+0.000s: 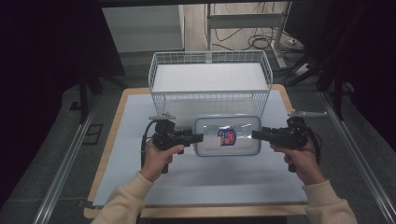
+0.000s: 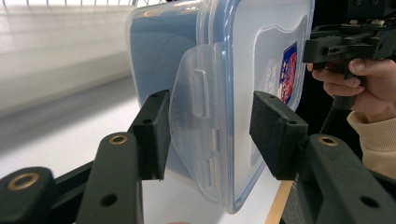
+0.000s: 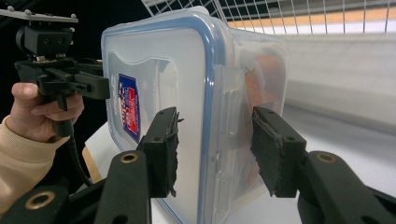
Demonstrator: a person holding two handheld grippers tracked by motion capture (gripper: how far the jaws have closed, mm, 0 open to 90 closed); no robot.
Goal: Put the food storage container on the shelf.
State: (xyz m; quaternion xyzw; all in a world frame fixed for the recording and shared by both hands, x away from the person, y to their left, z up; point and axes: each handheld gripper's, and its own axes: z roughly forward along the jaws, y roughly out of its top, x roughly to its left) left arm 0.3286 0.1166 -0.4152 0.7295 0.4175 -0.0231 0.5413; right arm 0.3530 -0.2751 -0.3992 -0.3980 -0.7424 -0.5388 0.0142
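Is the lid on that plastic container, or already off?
On. The blue-rimmed lid sits flat over the container, its side flaps folded down along the walls. Whether the flaps are fully latched, I cannot tell.

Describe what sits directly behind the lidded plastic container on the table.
A white wire basket stands right behind the container, with a white slab inside it. The basket's lower front wall and the mat strip there are hidden by the container.
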